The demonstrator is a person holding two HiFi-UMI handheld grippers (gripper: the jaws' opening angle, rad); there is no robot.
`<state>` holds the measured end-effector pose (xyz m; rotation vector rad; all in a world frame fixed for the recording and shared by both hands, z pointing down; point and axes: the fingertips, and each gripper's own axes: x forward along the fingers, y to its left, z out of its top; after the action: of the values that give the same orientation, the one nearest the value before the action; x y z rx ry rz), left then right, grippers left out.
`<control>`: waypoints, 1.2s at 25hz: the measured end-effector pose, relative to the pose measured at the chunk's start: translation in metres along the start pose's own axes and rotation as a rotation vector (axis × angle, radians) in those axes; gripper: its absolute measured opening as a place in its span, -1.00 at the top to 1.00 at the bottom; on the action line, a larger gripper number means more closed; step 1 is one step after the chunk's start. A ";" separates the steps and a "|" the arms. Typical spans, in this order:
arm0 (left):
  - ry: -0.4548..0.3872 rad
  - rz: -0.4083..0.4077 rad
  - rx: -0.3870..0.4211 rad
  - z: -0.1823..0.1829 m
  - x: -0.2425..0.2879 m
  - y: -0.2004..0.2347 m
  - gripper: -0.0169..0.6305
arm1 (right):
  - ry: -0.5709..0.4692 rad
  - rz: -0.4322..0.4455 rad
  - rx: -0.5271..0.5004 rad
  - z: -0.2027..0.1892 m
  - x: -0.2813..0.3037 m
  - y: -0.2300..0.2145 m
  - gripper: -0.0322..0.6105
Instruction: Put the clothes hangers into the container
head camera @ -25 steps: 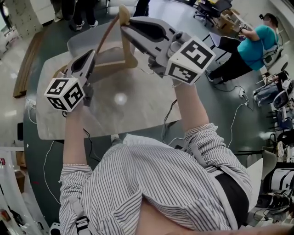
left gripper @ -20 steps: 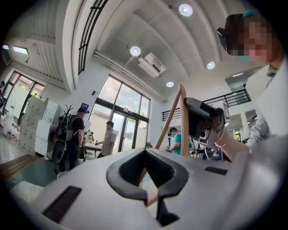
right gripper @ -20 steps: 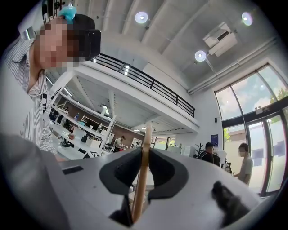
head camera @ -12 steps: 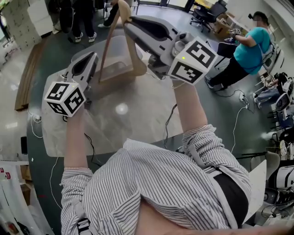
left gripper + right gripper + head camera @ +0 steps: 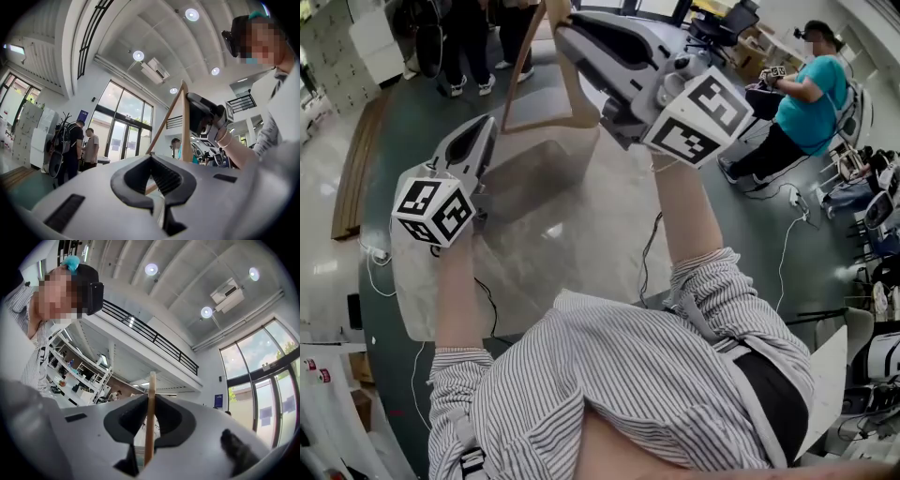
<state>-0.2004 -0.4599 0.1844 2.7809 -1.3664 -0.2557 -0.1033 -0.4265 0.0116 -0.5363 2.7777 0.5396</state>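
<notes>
The hanger (image 5: 553,123), clamped by the right gripper (image 5: 558,23), is to be lowered into the container (image 5: 534,178) at 6 o'clock. The closed, empty left gripper (image 5: 483,128) is held clear.

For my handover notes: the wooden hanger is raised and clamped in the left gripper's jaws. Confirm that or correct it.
Wrong gripper. The wooden hanger is raised and clamped in the right gripper, whose jaws press on its thin wood; the right gripper view shows this. The left gripper has no grip on the hanger.
</notes>
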 end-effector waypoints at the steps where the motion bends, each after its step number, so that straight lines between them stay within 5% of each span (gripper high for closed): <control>1: 0.003 0.000 -0.002 -0.001 0.002 0.004 0.91 | 0.001 -0.011 -0.004 -0.004 0.005 -0.006 0.73; 20: 0.095 -0.012 -0.101 -0.066 0.039 0.058 0.91 | 0.126 0.023 0.165 -0.193 0.057 -0.032 0.73; 30: 0.152 -0.006 -0.164 -0.098 0.044 0.080 0.91 | 0.182 0.090 0.179 -0.248 0.071 -0.032 0.73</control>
<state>-0.2204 -0.5477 0.2837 2.6121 -1.2429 -0.1448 -0.1989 -0.5752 0.2016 -0.4421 2.9958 0.2680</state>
